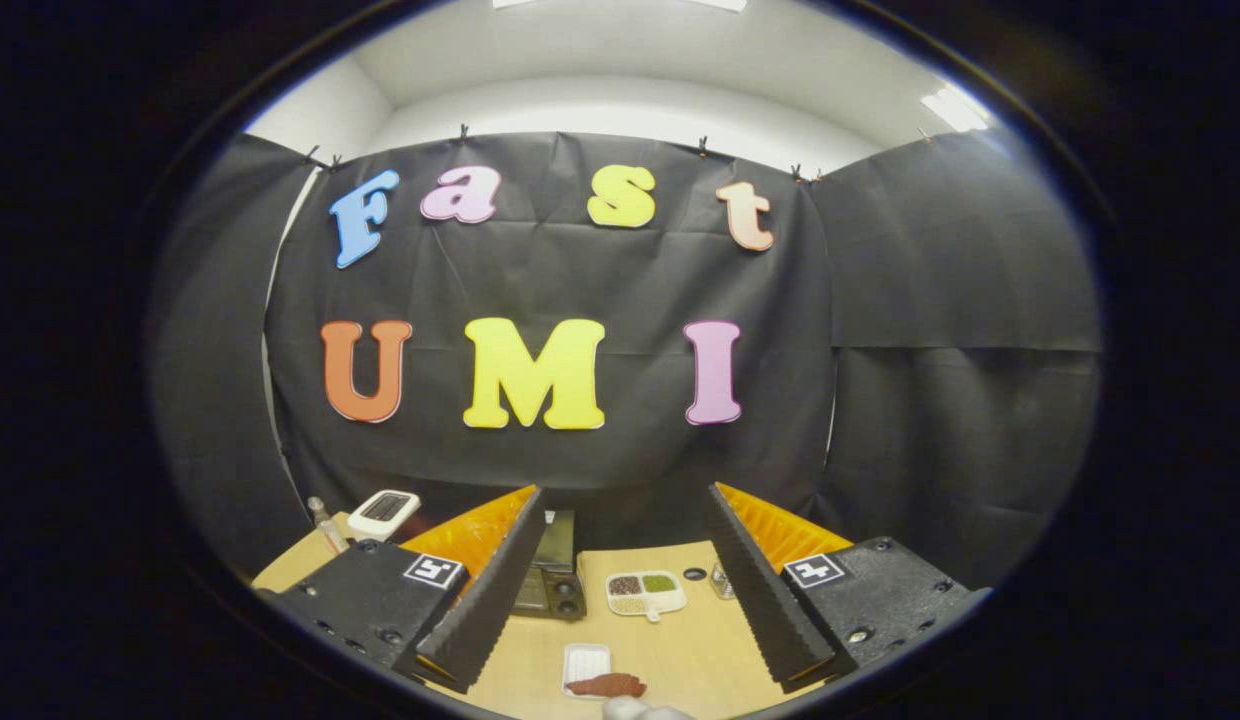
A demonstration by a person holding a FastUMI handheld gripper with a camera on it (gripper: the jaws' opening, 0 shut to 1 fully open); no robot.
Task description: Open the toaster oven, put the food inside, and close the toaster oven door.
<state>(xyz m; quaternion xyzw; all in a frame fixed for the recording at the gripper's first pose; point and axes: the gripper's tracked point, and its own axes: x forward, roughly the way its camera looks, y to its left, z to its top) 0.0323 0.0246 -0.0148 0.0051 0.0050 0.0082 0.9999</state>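
Toaster oven (pixel 552 575) sits shut beyond our left finger, brown food (pixel 607 685) on its white tray (pixel 585 662) between the fingers — our gripper (pixel 620 585) gapes wide, holding nothing — so we should descend squarely toward the door's handle first.

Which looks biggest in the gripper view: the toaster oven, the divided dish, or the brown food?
1. Toaster oven, partly hidden behind a finger.
2. Divided dish.
3. Brown food on its white tray, though it is nearer the camera.
The gripper is open, holding nothing.
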